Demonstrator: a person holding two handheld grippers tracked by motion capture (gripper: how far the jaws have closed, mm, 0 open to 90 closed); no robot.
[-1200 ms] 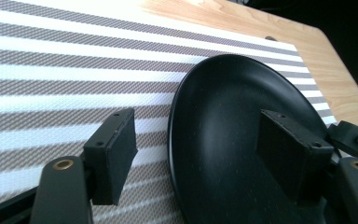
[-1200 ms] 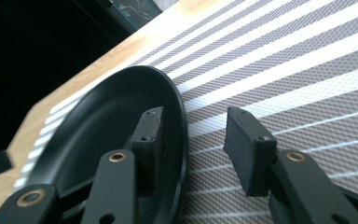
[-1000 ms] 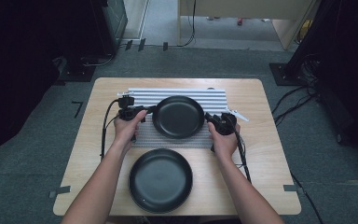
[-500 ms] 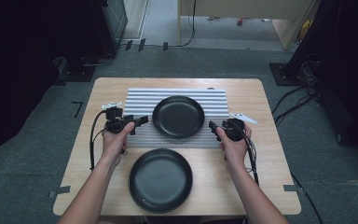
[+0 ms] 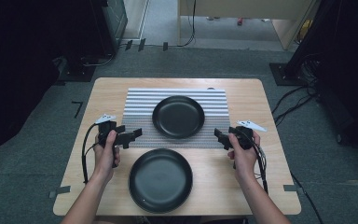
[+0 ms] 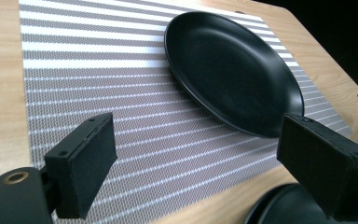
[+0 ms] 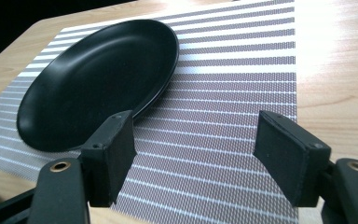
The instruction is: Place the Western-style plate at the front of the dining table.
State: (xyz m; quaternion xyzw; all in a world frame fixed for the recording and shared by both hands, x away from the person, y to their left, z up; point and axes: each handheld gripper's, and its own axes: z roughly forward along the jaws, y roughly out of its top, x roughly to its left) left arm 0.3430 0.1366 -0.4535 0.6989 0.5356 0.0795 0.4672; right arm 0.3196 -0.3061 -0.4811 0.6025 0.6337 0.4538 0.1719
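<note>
A: Where are the two claws, and what are they doing?

B: The left gripper (image 5: 131, 135) sits at the near left edge of a striped placemat (image 5: 140, 100), held in the person's left hand (image 5: 106, 156). Its jaws are spread wide with nothing between them. The right gripper (image 5: 221, 137) sits at the mat's near right edge, held in the right hand (image 5: 243, 156), jaws likewise spread and empty

A: And the plates?

B: A black plate (image 5: 178, 116) lies flat on the mat, between the two claws and a little beyond their tips, apart from both. In the left gripper view it lies ahead and to the right of the jaws (image 6: 233, 65); in the right gripper view, ahead and to the left (image 7: 98, 74), with bare striped mat in front of each gap

A: Anything else?

B: A second black plate (image 5: 160, 180) rests on the bare wooden table (image 5: 270, 102), nearer the person than both claws, between the two forearms. Its rim shows by the right jaw in the left gripper view (image 6: 284, 207)
</note>
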